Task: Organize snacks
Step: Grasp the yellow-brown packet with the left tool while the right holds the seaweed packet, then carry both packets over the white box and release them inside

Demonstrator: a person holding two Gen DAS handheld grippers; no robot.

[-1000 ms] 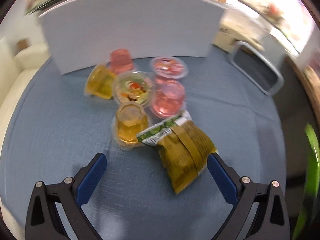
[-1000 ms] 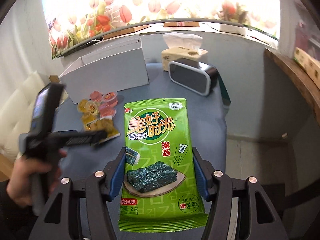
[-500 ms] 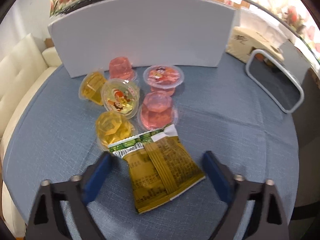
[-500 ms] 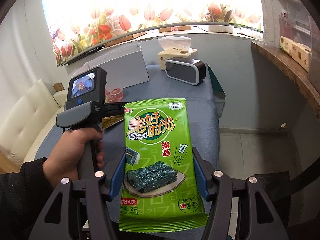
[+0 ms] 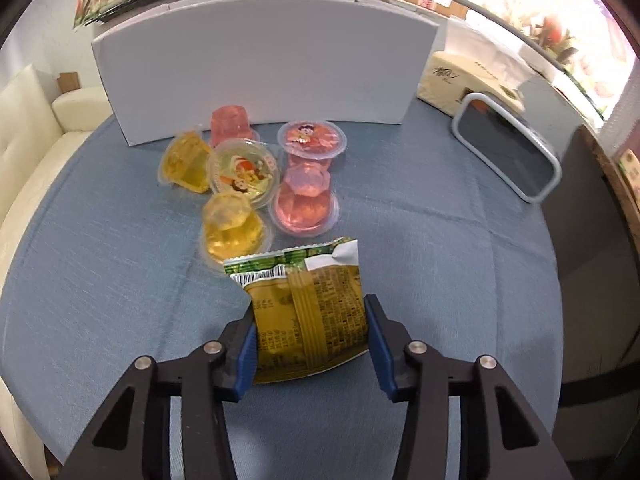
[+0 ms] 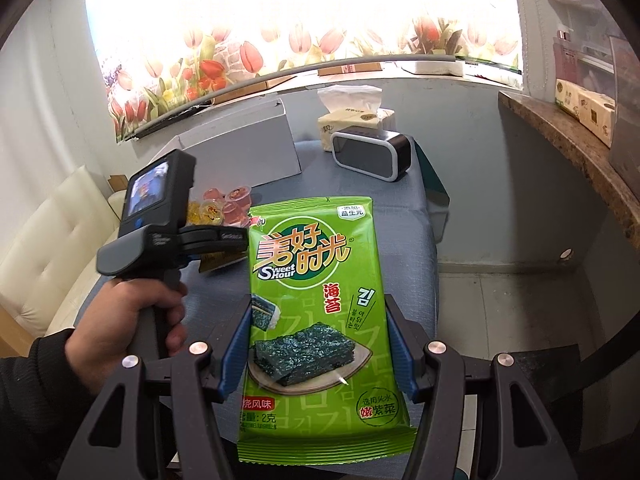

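- Far left in the left wrist view, a cream sofa (image 5: 28, 152) sits beyond the edge of the blue-clothed table (image 5: 440, 248)
- A white box (image 5: 264, 76) stands upright at the back of the table; in front of it six jelly cups (image 5: 244, 168) cluster together, yellow ones on the left, pink ones on the right
- Just in front of the cups, the yellow snack packet (image 5: 312, 312) lies back side up between the blue pads of the left gripper (image 5: 310, 344); the jaws are closing, and both pads touch the packet's side edges
- To the right, a tissue box (image 5: 472, 76) and a dark clock (image 5: 508, 156) stand near the table's far edge
- In the right wrist view, a hand (image 6: 132, 316) grasps the left gripper's handle at the left
- At centre, the right gripper (image 6: 318, 344) is clamped at a middling width on a green seaweed packet (image 6: 316, 300), held up above the table
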